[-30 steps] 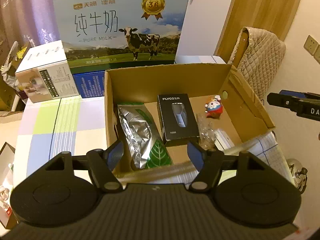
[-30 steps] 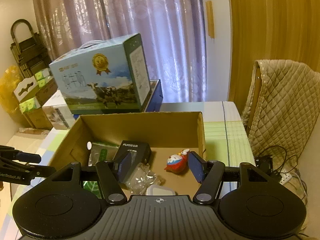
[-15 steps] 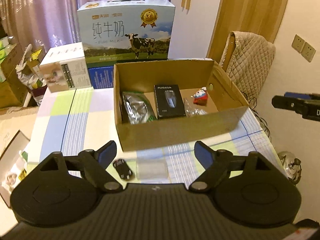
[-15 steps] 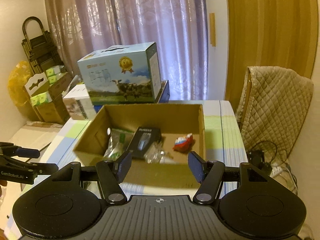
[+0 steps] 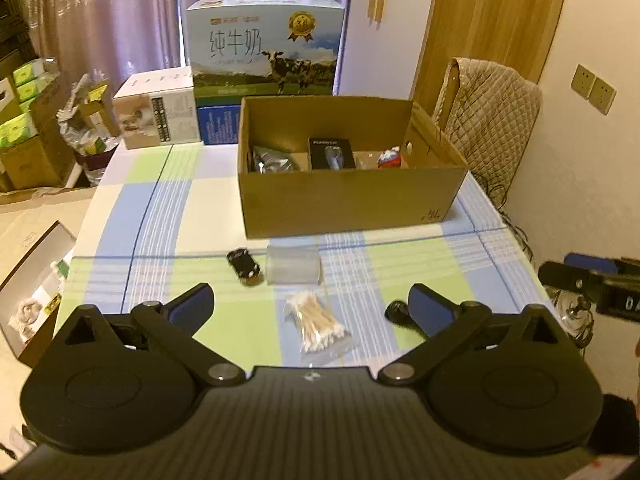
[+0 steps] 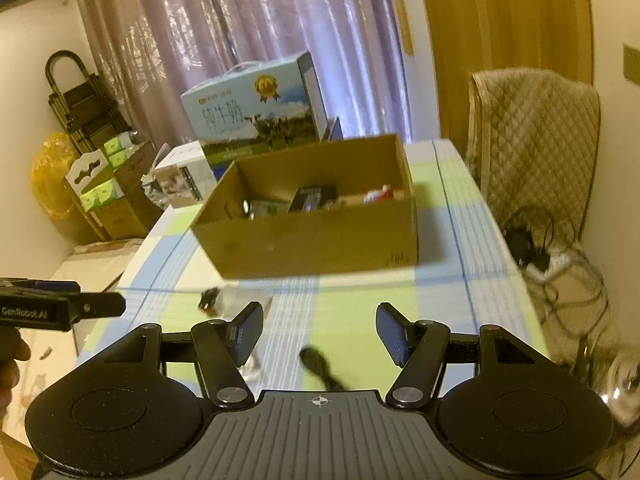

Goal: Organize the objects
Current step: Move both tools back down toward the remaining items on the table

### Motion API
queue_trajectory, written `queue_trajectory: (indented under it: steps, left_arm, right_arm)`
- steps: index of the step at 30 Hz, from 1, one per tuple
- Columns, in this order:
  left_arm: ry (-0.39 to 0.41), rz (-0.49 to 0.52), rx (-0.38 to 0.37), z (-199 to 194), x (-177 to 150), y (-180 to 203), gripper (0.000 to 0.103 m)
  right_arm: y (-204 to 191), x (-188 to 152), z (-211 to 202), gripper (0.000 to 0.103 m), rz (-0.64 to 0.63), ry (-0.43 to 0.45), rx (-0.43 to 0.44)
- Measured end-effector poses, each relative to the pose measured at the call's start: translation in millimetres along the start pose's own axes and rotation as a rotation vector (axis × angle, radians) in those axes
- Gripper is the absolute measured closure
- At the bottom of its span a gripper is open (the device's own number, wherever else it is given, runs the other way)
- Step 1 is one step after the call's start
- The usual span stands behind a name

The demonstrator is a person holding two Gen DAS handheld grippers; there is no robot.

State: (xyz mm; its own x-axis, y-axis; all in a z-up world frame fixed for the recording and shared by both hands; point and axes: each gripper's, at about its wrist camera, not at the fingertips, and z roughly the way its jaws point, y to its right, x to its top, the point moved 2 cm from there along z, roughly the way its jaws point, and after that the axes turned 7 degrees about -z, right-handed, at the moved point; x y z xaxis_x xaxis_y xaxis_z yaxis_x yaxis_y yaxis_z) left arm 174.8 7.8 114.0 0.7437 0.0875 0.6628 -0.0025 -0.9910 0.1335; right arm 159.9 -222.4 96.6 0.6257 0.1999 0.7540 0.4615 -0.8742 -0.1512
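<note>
Left hand-held gripper [image 5: 310,306]: spread wide, holding nothing, hovering above the near edge of the worktop [image 5: 168,216].
Between its fingers: a clear packet of cotton swabs [image 5: 317,324] lies flat on the checked cloth.
Just by its right finger: a small dark object [image 5: 397,312], too small to identify.
Slightly ahead: a little black toy car [image 5: 244,267] beside a translucent plastic case [image 5: 294,265], just apart.
Further ahead: an open cardboard box [image 5: 348,204] containing a foil pouch [image 5: 272,162], a black carton [image 5: 331,154] and a red-and-white figurine [image 5: 389,159].
Right hand-held gripper [image 6: 319,332]: spread open and empty, over a blurred dark item [image 6: 320,366].
Beyond the box: a milk carton case [image 5: 266,46].
</note>
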Motion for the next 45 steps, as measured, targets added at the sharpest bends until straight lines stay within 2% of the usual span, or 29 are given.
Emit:
queue_trajectory:
  steps: [7,12,18,22,29,45]
  left_arm:
    - [0.001,-0.015,0.025,-9.3,-38.9,-0.1,0.001]
    - [0.012,0.047,0.079,-14.7,-64.7,7.5,0.001]
    - [-0.002,0.008,0.067,-19.9,-88.3,3.3,0.001]
    - [-0.017,-0.055,0.063,-23.1,-102.7,-7.0,0.001]
    - [-0.044,-0.092,0.074,-20.3,-115.1,-18.2,0.001]
    - [-0.058,-0.078,0.067,-14.9,-116.8,-12.5,0.001]
  right_arm:
    - [-5.1,-33.7,-14.3,0.043,-0.002,-0.017,-0.019]
    - [-6.2,-51.0,-20.1,0.043,0.000,-0.022,-0.025]
    - [-7.4,-70.0,-21.1,0.043,0.005,-0.047,-0.025]
    - [-7.0,-81.1,-20.2,0.043,0.005,-0.060,-0.031]
    - [-7.1,-91.6,-13.3,0.043,-0.002,-0.085,-0.028]
    - [-6.5,-96.6,-7.7,0.043,-0.001,-0.106,-0.019]
